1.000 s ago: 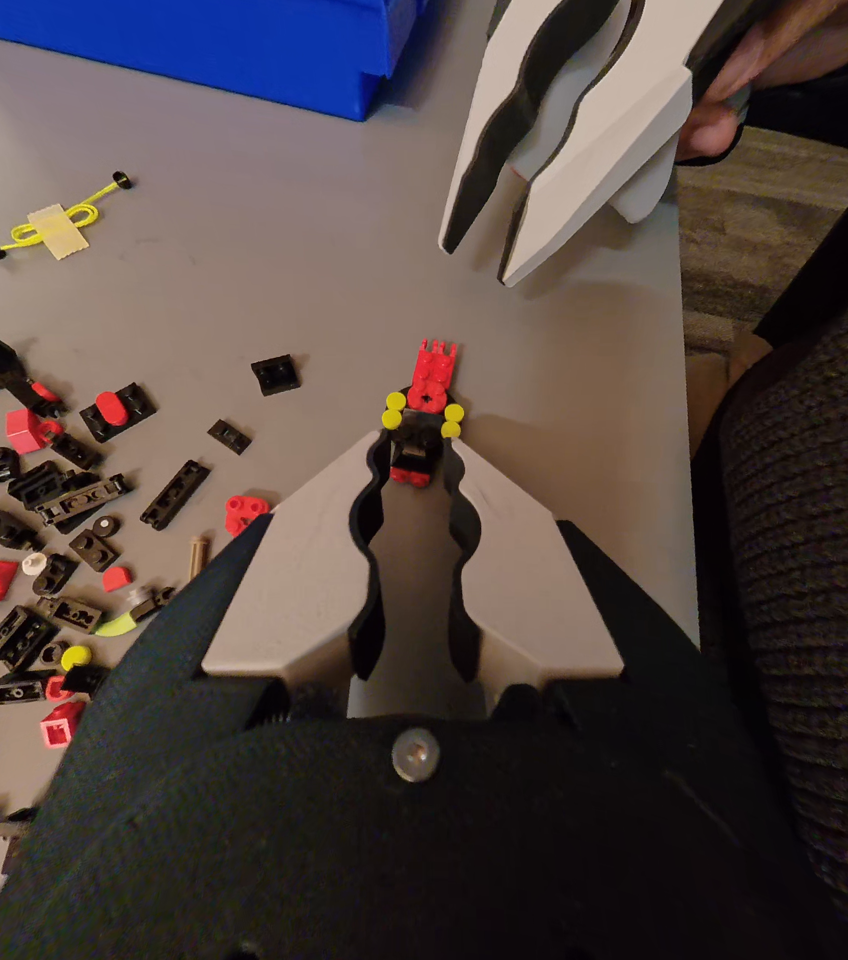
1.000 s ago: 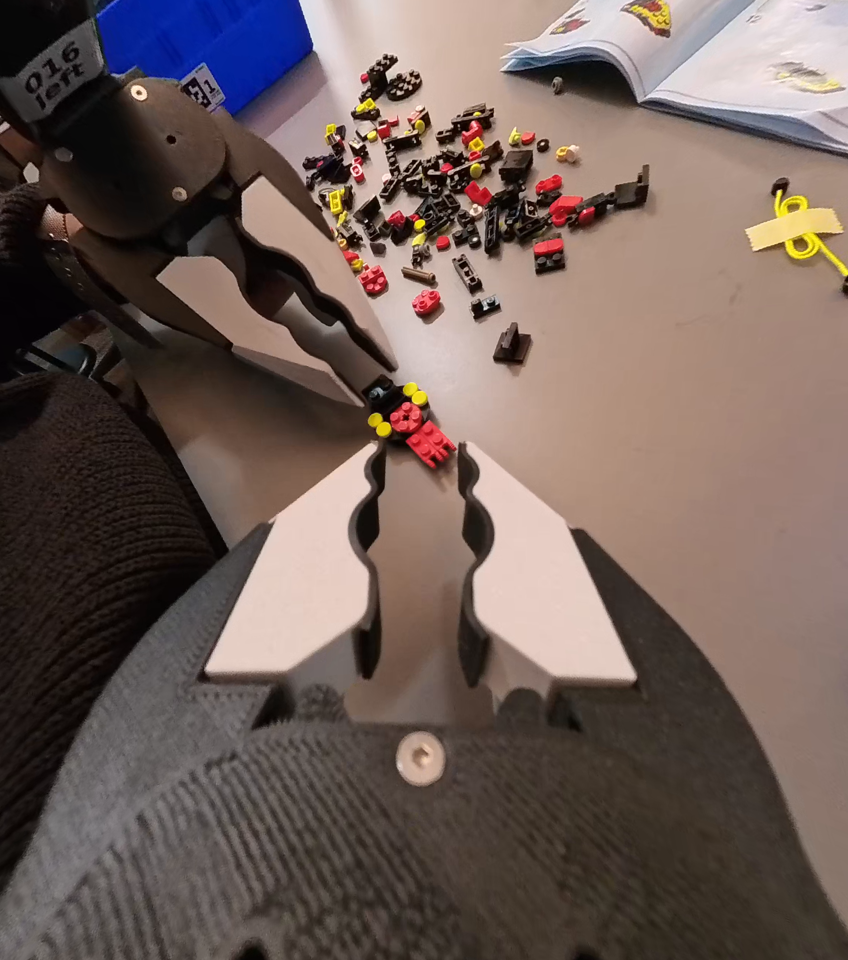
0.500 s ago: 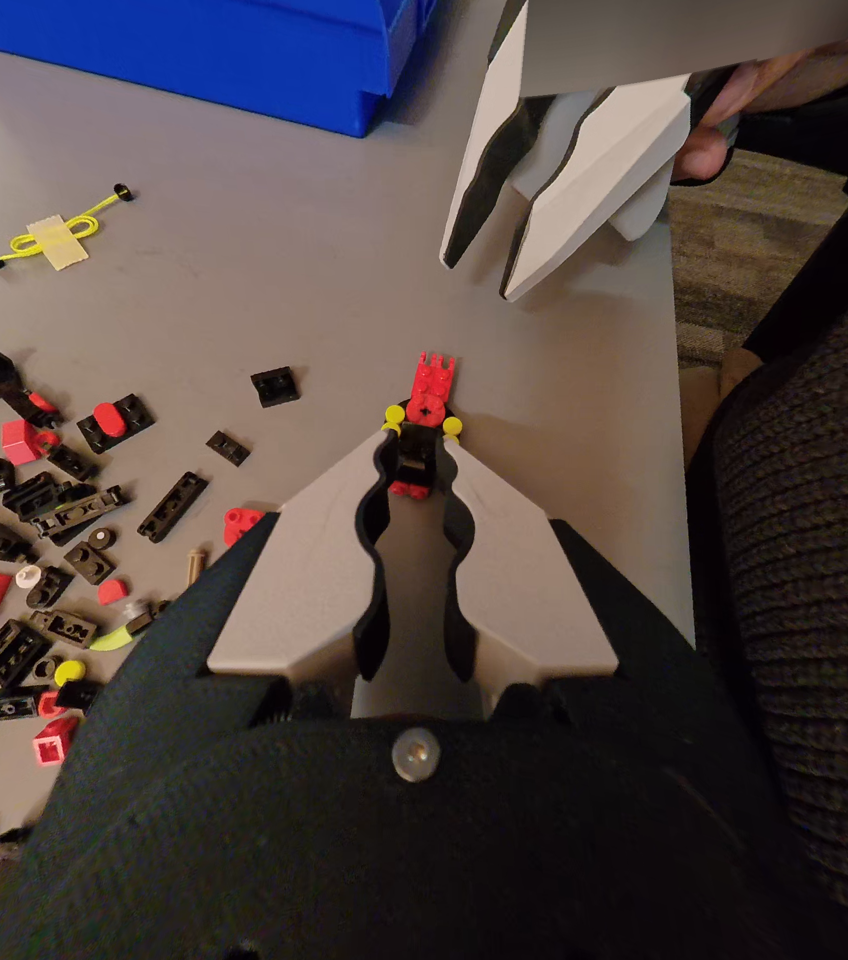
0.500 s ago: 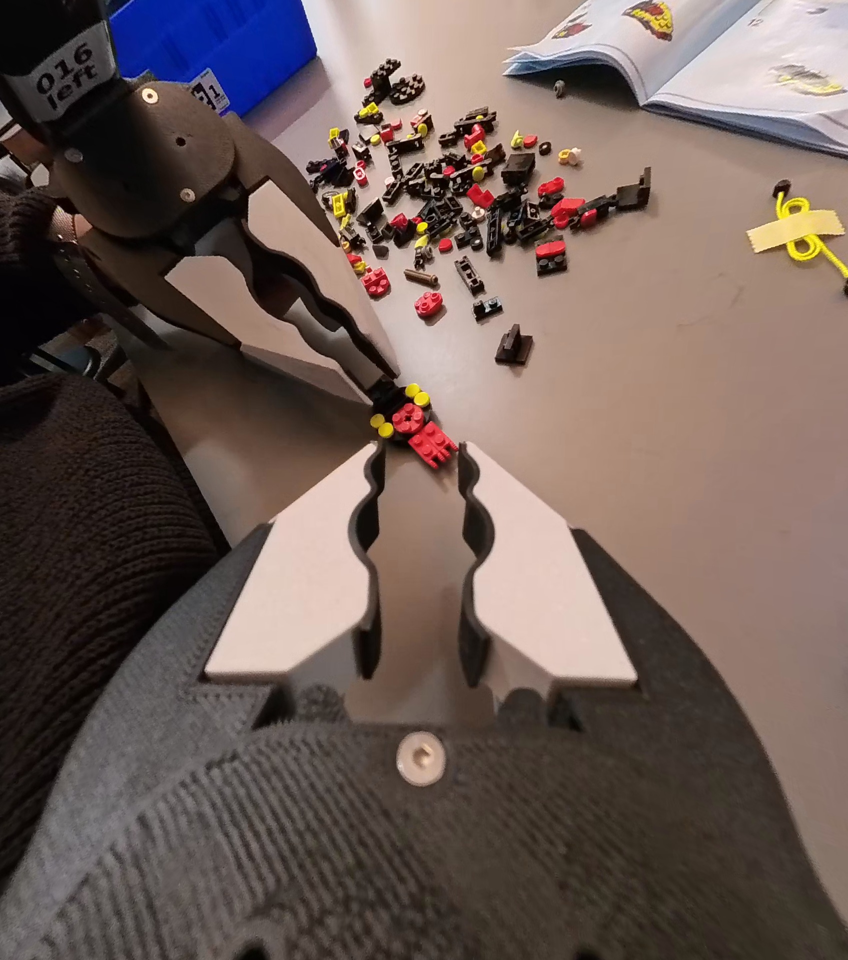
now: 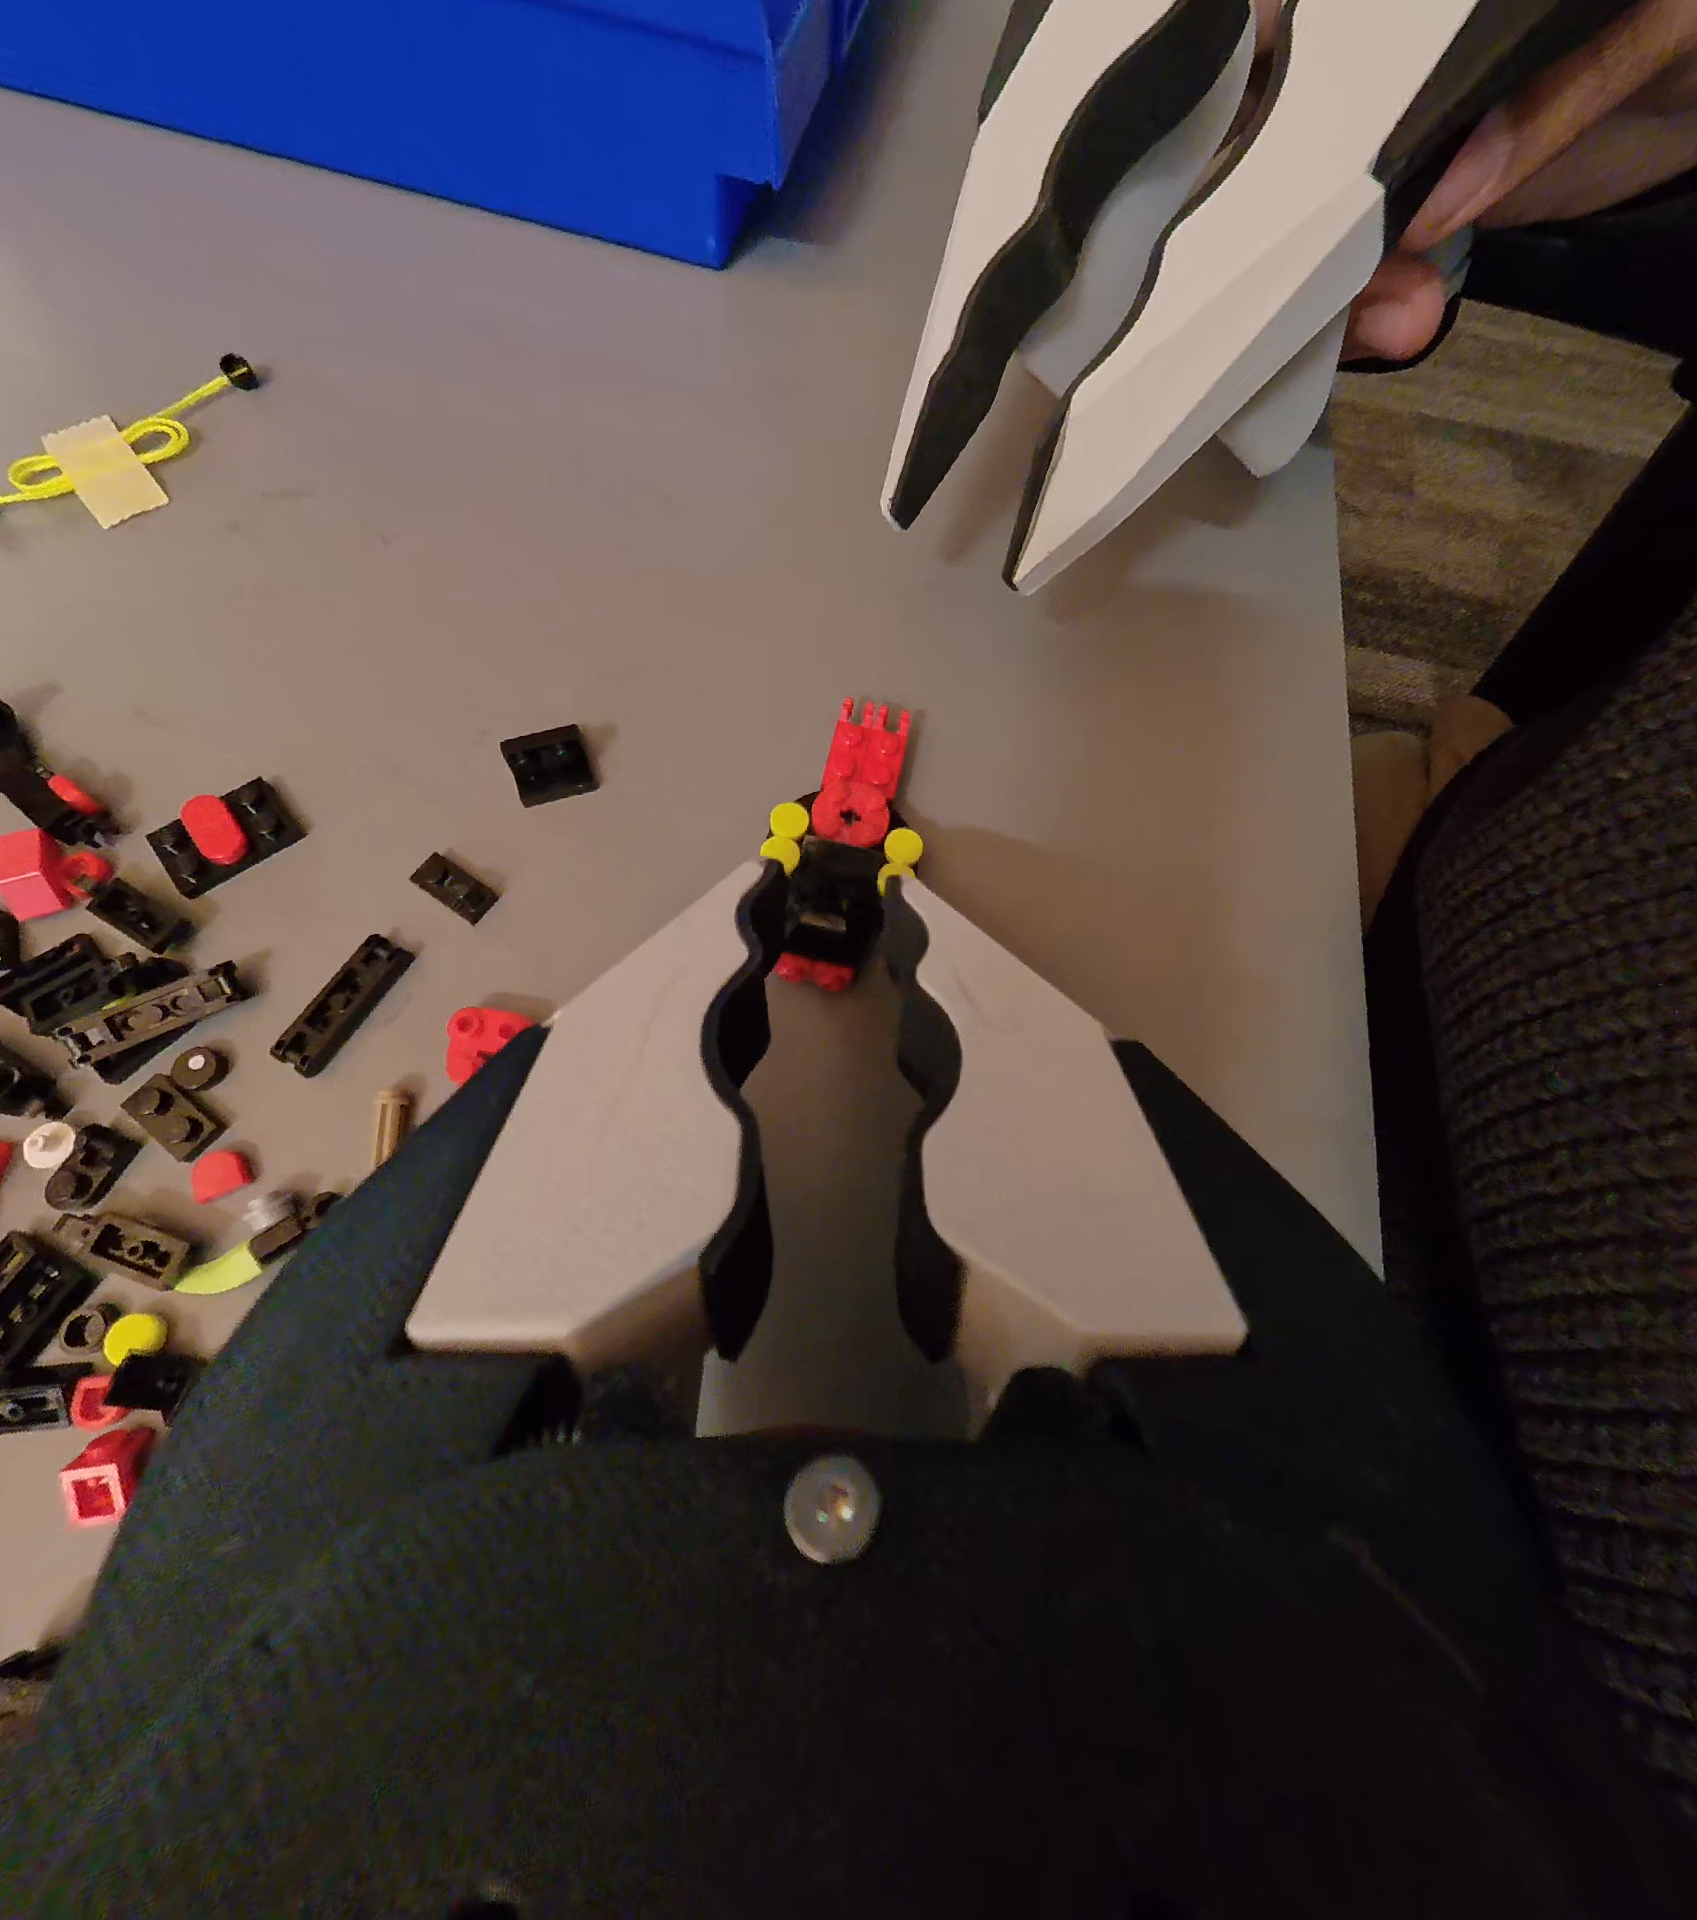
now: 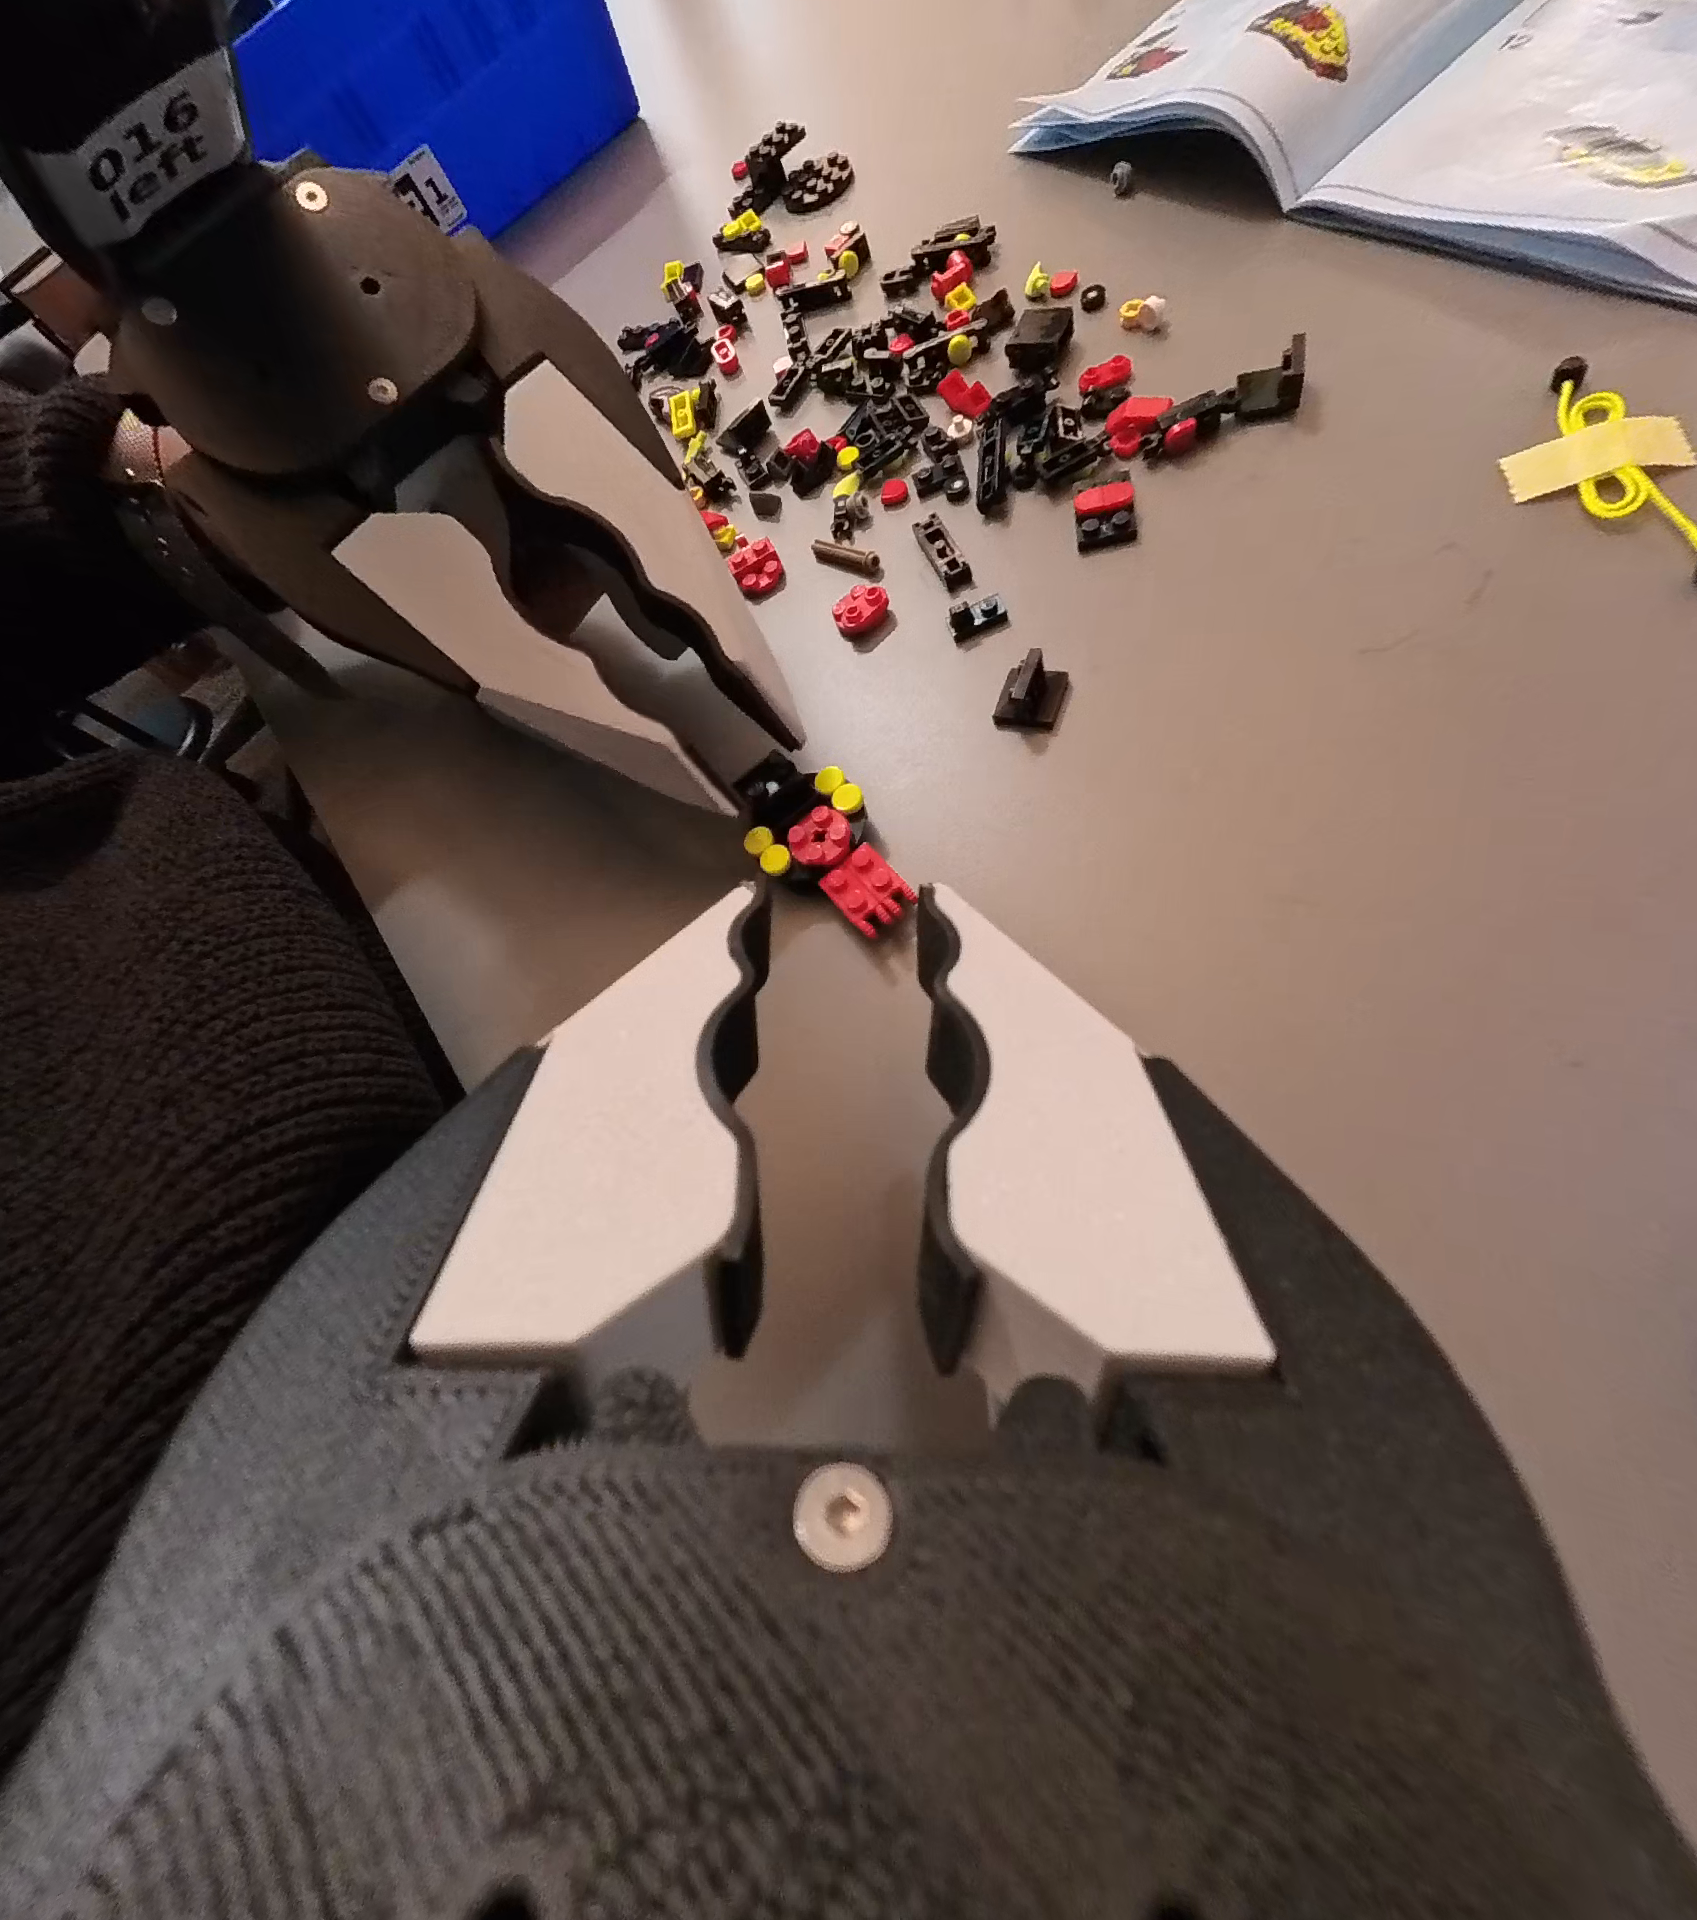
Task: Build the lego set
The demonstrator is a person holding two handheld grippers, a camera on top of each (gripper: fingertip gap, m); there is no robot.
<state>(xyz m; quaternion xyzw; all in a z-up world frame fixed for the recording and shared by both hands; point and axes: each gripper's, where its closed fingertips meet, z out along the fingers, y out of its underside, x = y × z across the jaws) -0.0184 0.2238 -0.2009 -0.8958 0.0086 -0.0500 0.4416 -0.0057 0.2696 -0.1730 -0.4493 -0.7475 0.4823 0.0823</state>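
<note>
Model: a small black, red and yellow brick assembly (image 5: 839, 883) is lying on the table near its edge, red toothed plate pointing away.
Left gripper (image 5: 831, 883): is clamping the model's black rear between its fingertips.
Right gripper (image 6: 839, 904): is hovering just beside the model, jaws apart, holding nothing.
Loose bricks (image 6: 937, 405): are lying scattered nearby.
Table (image 5: 532, 540): grey, matte.
Bin (image 5: 387, 94): blue; contents cannot be seen.
Booklet (image 6: 1509, 135): is lying open.
</note>
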